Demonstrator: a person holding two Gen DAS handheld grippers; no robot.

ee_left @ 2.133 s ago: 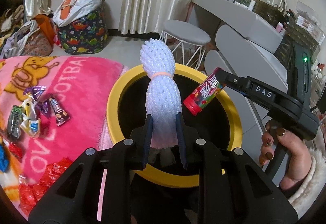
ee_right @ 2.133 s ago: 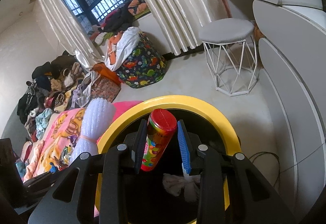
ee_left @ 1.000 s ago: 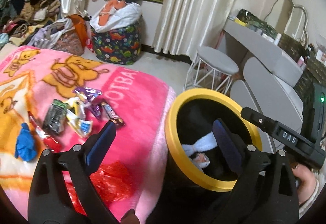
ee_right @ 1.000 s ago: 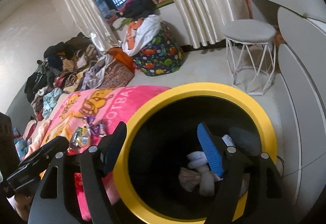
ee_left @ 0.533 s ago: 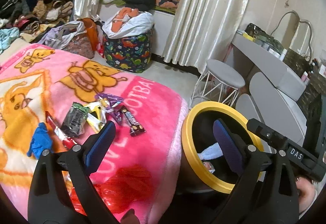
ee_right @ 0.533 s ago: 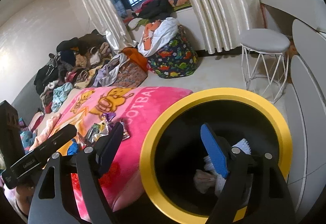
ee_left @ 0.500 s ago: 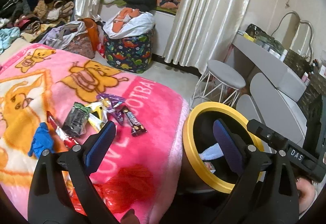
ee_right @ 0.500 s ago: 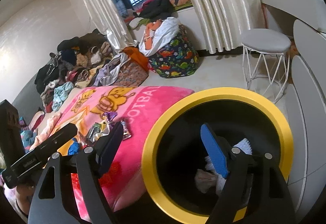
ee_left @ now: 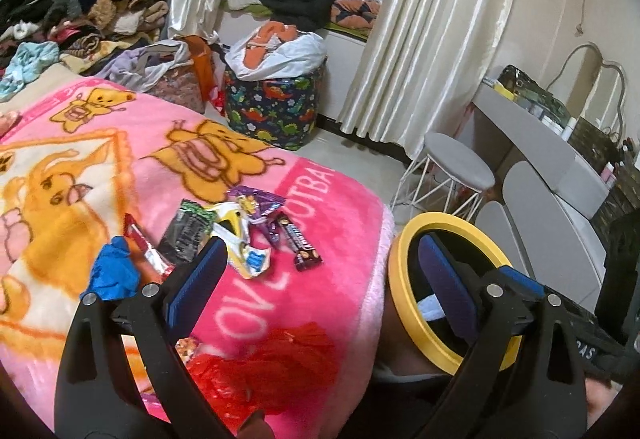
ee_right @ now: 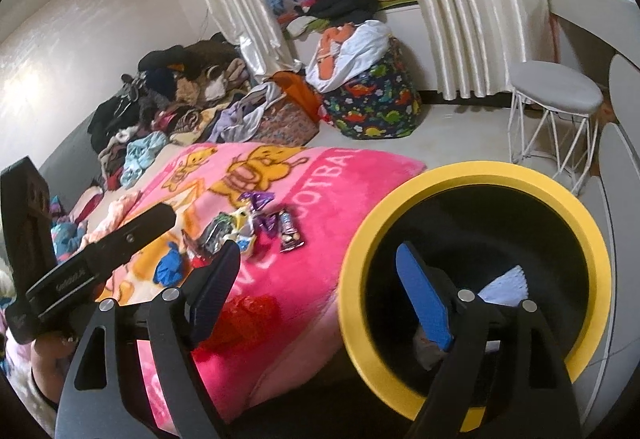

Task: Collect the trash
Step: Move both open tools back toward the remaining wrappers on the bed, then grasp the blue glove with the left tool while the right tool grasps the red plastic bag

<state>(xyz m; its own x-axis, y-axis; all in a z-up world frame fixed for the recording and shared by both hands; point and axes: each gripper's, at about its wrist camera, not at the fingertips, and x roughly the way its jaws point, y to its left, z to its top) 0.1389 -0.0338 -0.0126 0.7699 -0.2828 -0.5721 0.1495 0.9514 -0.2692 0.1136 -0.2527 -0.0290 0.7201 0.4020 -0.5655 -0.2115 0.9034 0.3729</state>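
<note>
Wrapper cluster [ee_left: 240, 235]: lying on the pink blanket [ee_left: 320, 199] of the bed, ahead of and between the spread fingers of the left tongs [ee_left: 316, 287]; showing also in the right view [ee_right: 248, 227], up and left of the right tongs [ee_right: 316, 295].
Chocolate bar wrapper [ee_left: 302, 245]: sitting at the cluster's edge nearest the bin, long axis running toward and away from the left camera, slightly slanted.
Black-and-green packet [ee_left: 186, 233]: lying on the far side of the cluster from the bin, touching the yellow-white wrapper [ee_left: 238, 239].
Purple wrapper [ee_left: 256, 203]: resting at the far end of the cluster.
Blue crumpled scrap [ee_left: 112, 271]: lying just beside the left finger of the left tongs, apart from the main cluster.
Red crinkled plastic [ee_left: 272, 363]: lying low in the left view, nearer the camera than the cluster.
Yellow-rimmed bin [ee_right: 472, 175]: standing beside the bed's edge, to the right of the cluster; white trash is showing inside [ee_right: 508, 287].
Nearer arm: the left appears closer to the wrappers; the right is hanging partly over the bin mouth.
Left tongs: gaping wide, gripping nothing, touching nothing.
Right tongs: gaping wide, carrying nothing; its right pad is showing against the bin's dark interior.
Judged next need: likely a short reach forward and down with the left tongs, fingers straddling the bar wrapper's narrow width.
</note>
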